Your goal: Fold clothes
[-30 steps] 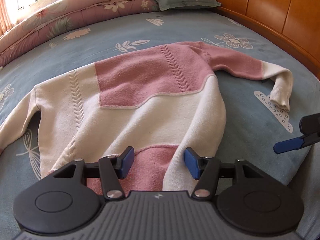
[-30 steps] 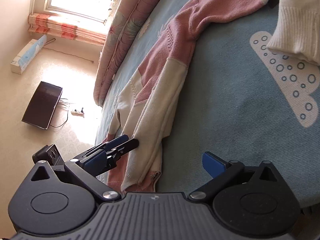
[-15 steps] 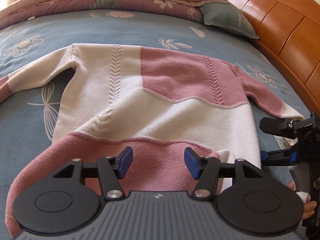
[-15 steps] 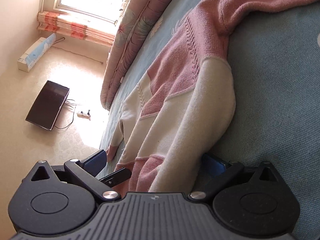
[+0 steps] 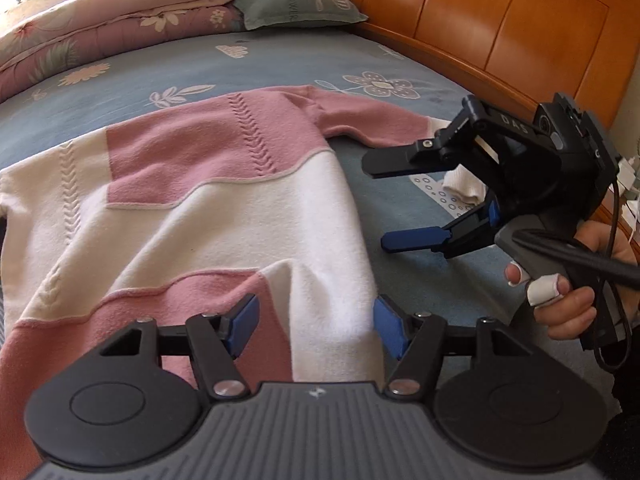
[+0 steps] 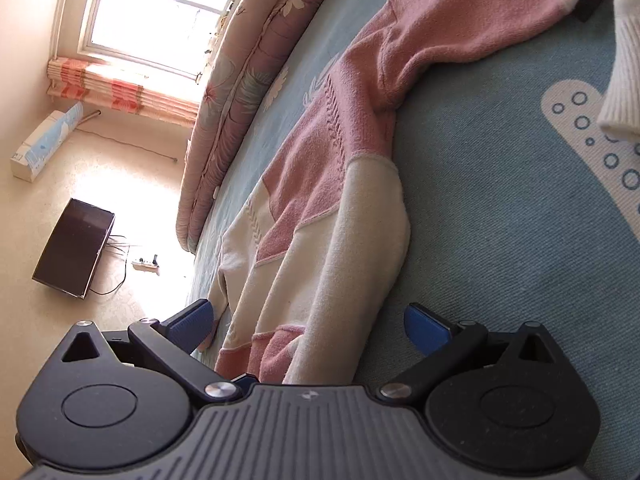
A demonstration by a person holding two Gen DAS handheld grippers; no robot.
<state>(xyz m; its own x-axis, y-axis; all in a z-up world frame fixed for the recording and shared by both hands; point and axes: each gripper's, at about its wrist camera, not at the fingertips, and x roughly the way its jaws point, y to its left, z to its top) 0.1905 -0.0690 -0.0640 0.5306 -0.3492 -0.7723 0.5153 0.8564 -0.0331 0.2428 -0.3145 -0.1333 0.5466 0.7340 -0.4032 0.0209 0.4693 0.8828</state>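
Lying spread on the bed (image 5: 280, 64), the sweater (image 5: 224, 208) is straddled at its hem by both open, empty fingers (image 5: 316, 330) (image 6: 308, 330), seemingly for grasping.

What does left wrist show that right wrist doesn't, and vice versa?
Only the left wrist view: the wooden headboard, a grey pillow, the right gripper open above the sheet, and the hand holding it.

Only the right wrist view: the window, the floor with a dark flat screen and a power strip.

Both: the pink and cream sweater spread on the blue bedsheet, its right sleeve's cream cuff, and the folded quilt.
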